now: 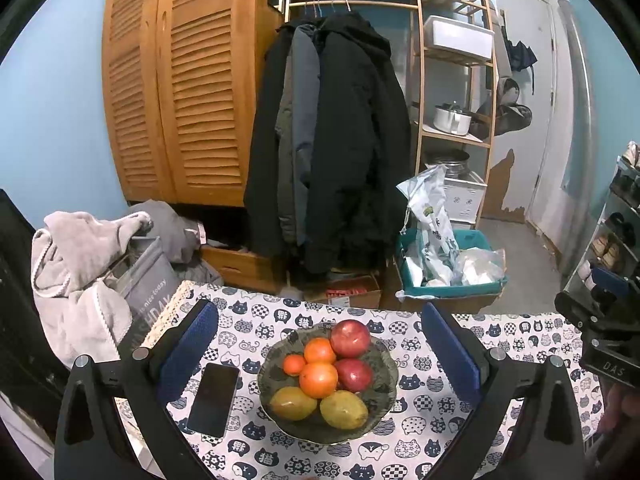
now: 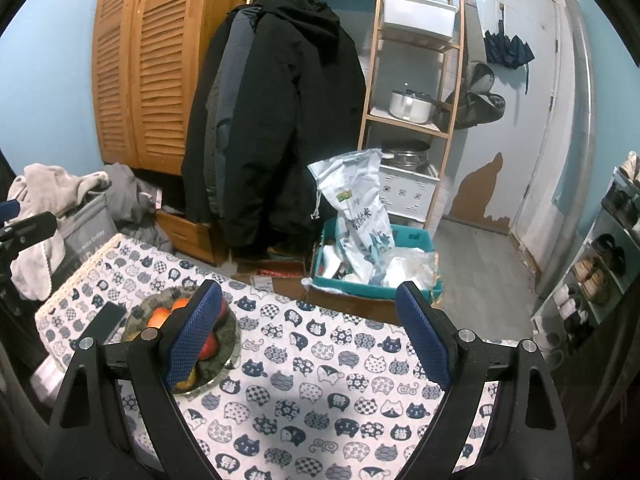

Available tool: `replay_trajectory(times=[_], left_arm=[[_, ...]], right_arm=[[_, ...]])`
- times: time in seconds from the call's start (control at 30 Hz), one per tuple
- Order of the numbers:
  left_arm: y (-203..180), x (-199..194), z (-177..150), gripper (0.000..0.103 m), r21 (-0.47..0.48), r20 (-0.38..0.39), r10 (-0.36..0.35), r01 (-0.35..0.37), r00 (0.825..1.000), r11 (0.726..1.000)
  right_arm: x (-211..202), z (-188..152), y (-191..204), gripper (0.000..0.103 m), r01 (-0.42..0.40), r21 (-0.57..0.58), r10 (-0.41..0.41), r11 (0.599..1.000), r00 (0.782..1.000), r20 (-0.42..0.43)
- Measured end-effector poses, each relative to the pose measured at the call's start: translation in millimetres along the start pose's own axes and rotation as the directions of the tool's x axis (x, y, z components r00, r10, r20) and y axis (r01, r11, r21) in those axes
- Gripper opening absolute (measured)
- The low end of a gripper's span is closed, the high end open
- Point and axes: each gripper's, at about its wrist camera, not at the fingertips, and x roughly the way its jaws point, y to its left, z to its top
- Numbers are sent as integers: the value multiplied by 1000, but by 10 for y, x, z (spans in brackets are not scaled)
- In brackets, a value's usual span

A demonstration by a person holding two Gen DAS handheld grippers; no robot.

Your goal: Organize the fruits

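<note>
While I hold both hands steady over the counter (image 2: 320, 400), my left tool (image 1: 320, 344) stands released, its blue pads wide to either side of the fruit bowl (image 1: 384, 384), touching nothing. The bowl sits toward the counter's left edge, holding apples (image 1: 350, 338), oranges (image 1: 319, 379) and two yellow-green fruits (image 1: 343, 409), with a phone (image 1: 213, 398) just beside it. My right tool (image 2: 310, 332) is released too, over bare cloth, the bowl behind its left pad (image 2: 192, 336).
</note>
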Motion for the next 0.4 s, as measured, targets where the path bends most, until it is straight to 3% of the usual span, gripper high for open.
replay_trajectory(times=[0.4], left_arm=[[-55,-7,15,102,6,-9,3,-3,1000,1000]], right_arm=[[0,3,-7,87,-1,0,1,1000,1000,-1]])
